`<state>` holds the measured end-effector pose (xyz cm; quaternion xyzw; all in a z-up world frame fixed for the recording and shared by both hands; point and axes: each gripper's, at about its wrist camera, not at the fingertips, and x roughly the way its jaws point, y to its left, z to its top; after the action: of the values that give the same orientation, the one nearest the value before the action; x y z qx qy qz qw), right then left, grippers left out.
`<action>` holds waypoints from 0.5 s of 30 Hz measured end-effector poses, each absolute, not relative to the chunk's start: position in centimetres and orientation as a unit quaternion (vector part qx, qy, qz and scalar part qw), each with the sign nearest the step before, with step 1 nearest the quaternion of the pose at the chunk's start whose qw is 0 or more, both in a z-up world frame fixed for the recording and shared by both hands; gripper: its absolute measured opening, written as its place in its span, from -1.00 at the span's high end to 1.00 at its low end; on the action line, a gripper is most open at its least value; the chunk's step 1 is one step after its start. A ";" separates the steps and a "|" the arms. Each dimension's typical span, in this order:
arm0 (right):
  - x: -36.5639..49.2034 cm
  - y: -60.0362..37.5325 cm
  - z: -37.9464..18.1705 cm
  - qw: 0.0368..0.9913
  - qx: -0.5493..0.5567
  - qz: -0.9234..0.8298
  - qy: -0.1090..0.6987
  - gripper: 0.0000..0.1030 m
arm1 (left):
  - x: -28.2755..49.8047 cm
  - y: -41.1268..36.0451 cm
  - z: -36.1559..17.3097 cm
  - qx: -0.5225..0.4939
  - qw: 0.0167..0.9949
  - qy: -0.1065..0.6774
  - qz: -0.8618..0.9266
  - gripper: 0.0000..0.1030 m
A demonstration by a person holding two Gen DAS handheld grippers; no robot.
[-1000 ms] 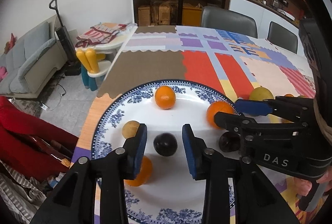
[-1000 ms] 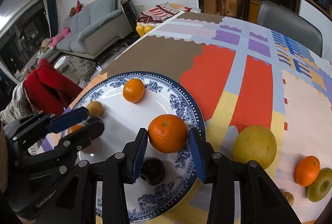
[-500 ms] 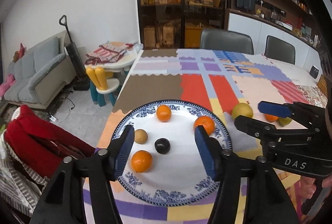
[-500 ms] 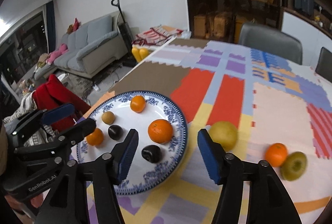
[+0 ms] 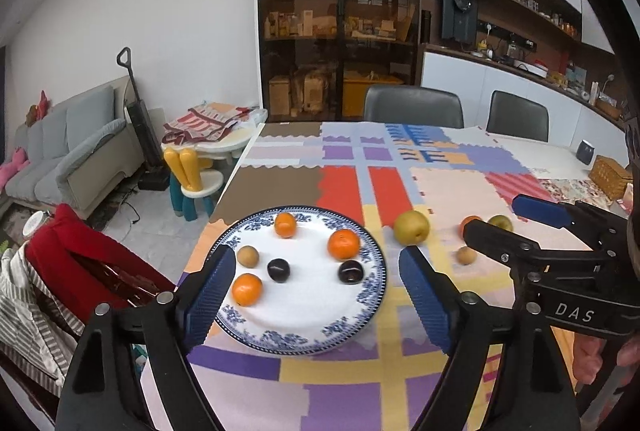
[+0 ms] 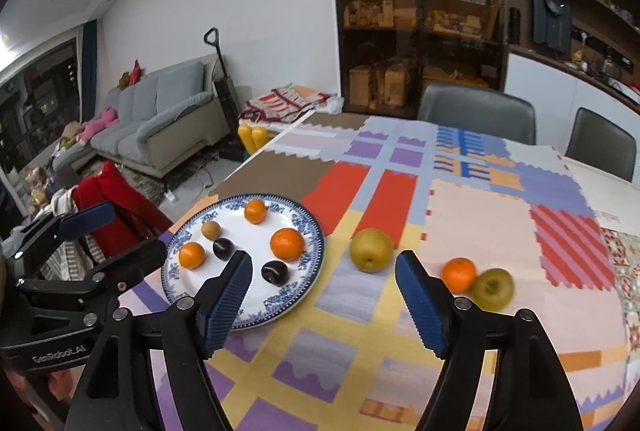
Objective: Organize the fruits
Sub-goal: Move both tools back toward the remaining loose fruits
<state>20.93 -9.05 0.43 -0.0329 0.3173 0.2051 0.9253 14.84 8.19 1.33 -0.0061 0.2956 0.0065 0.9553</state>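
A blue-and-white plate near the table's left edge holds three oranges, two dark plums and a small brown fruit. To its right on the cloth lie a yellow pear, an orange, a green fruit and another small brown fruit. My left gripper hangs above the plate's near side, jaws opening, nothing in them. My right gripper hovers between plate and pear, jaws opening too, holding nothing.
The table wears a patchwork cloth; two grey chairs stand at its far side. A wicker basket sits far right. A chair draped with red clothing stands off the table's left edge, beside a child's chair.
Both grippers pulled back and up from the plate and spread their jaws. The left let go of a dark plum and the right of an orange; both fruits stay on the plate.
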 end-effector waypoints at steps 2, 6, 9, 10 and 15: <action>20.1 -9.8 0.9 0.929 -0.030 0.200 0.311 -0.50 | 14.2 7.6 1.7 -0.005 0.956 0.292 0.004 -0.68; 18.6 -11.6 1.8 0.935 -0.030 0.190 0.297 -0.51 | 13.1 5.9 2.7 0.002 0.960 0.279 -0.006 -0.71; 17.7 -12.9 2.2 0.939 -0.028 0.184 0.289 -0.51 | 12.7 4.3 3.2 0.013 0.963 0.270 -0.014 -0.76; 17.4 -13.4 2.4 0.940 -0.028 0.182 0.286 -0.51 | 12.6 3.8 3.3 0.016 0.963 0.268 -0.017 -0.76; 16.9 -16.3 3.0 0.947 -0.024 0.166 0.273 -0.51 | 12.4 1.1 3.5 0.035 0.964 0.263 -0.032 -0.76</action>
<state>16.94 -16.34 2.98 -0.0244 0.2728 0.1660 0.9473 12.42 1.10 3.54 0.0347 0.2628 -0.0325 0.9637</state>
